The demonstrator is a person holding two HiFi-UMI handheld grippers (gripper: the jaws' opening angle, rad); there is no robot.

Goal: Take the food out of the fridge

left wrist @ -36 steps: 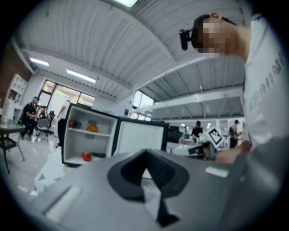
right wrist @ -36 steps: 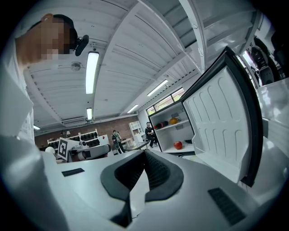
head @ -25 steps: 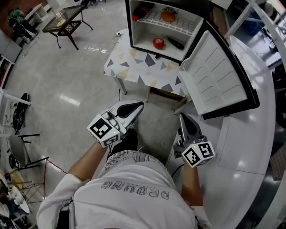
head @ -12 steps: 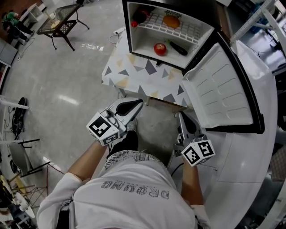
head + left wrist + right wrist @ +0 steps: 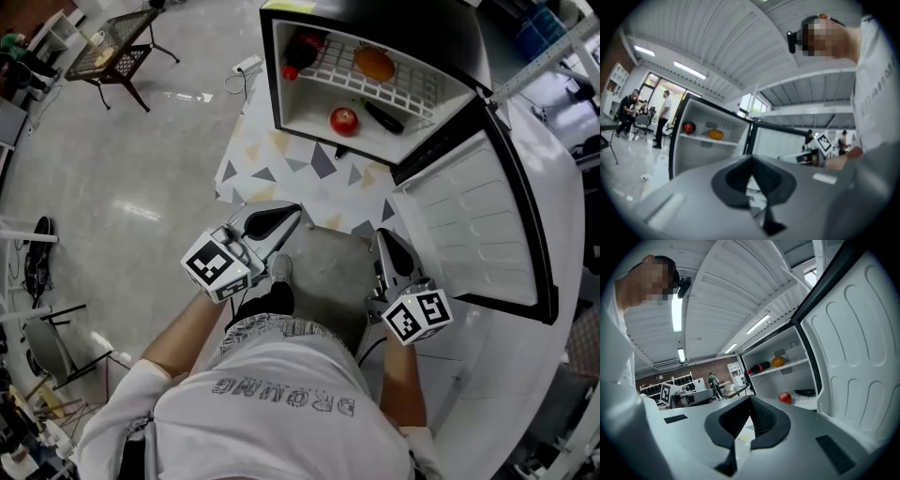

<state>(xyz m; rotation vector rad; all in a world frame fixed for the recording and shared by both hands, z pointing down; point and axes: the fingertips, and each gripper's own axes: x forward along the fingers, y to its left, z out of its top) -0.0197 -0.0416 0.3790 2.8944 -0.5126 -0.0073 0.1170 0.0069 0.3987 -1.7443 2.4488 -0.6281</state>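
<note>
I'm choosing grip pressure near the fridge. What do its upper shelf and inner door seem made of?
Upper shelf: probably white coated wire, an open grid of thin bars. Inner door: likely moulded white plastic, smooth, matte, with pressed oval ribs.

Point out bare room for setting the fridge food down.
The patterned tabletop before the fridge, left of the open door, lies bare. Inside, the floor left of the apple is free; the wire shelf holds a bottle and orange.

The dark item (image 5: 384, 116) beside the apple (image 5: 343, 120) is too small to tell.
</note>
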